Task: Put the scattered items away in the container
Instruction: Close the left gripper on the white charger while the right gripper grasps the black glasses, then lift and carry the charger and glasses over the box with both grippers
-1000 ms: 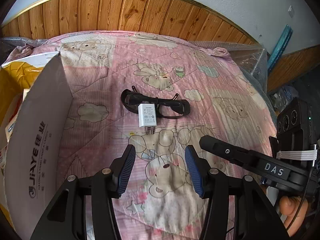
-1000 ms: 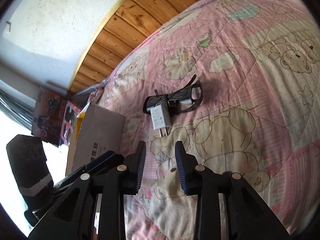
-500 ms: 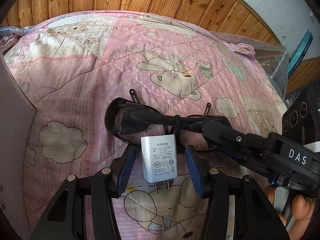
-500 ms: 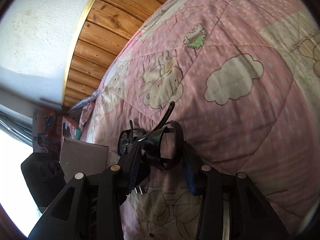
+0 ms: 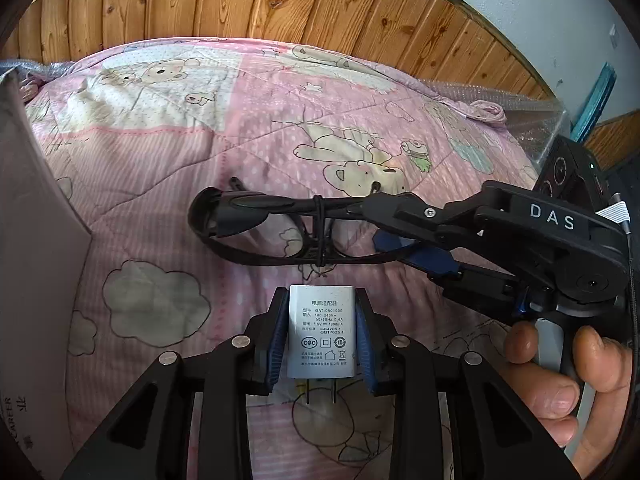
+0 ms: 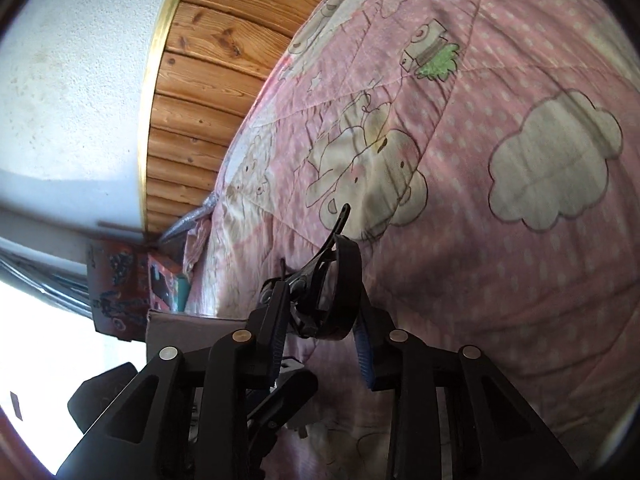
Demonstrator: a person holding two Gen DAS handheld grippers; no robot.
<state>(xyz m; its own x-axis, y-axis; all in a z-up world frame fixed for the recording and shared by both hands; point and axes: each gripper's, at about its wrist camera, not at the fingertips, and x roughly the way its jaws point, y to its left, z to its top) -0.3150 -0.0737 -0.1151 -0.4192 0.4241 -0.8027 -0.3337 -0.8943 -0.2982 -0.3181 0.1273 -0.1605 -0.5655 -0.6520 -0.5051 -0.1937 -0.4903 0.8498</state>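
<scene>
The left gripper (image 5: pixel 322 334) is clamped on the white charger (image 5: pixel 322 332), blue pads flat against its two sides — long axis running straight along the fingers, prongs pointing back toward the wrist. Just beyond its tips lie the black glasses (image 5: pixel 280 232), their long axis crosswise to this claw. The right gripper (image 6: pixel 320 328) pinches their right end from the side. The cardboard box (image 5: pixel 36 240) stands to the left gripper's left — probably a sideways carry.
</scene>
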